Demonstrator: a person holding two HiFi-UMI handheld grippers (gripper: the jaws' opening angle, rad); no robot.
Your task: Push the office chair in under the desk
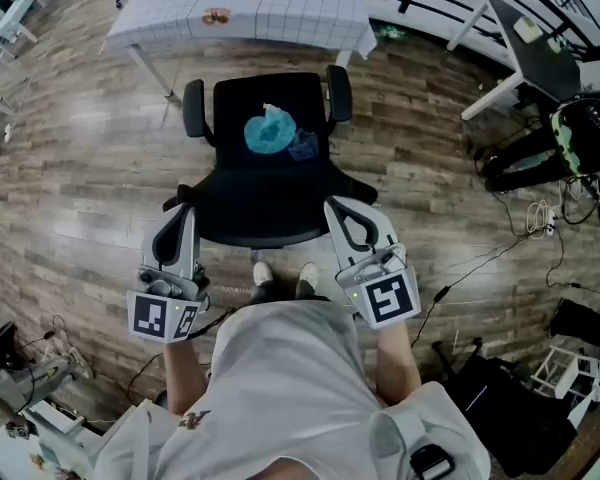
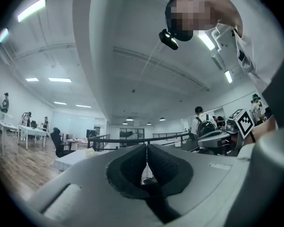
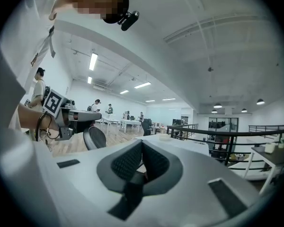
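The black office chair (image 1: 270,183) stands in front of me with its seat toward the white-clothed desk (image 1: 280,8), a gap of floor between them. A teal cloth-like item (image 1: 270,133) lies on the seat. My left gripper (image 1: 181,214) is shut at the left end of the backrest, my right gripper (image 1: 340,208) shut at the right end; whether either touches it I cannot tell. The left gripper (image 2: 146,148) in its own view shows its pads pressed together on nothing. The right gripper (image 3: 142,143) looks the same, with the mesh backrest (image 3: 93,137) beside it.
The desk legs (image 1: 150,73) slant down to a wooden floor (image 1: 80,168). Cables (image 1: 500,253), a helmet (image 1: 585,133) and dark gear lie on the right. Another white table (image 1: 530,48) stands at the back right. My feet (image 1: 280,276) are just behind the chair. People stand far off across the hall.
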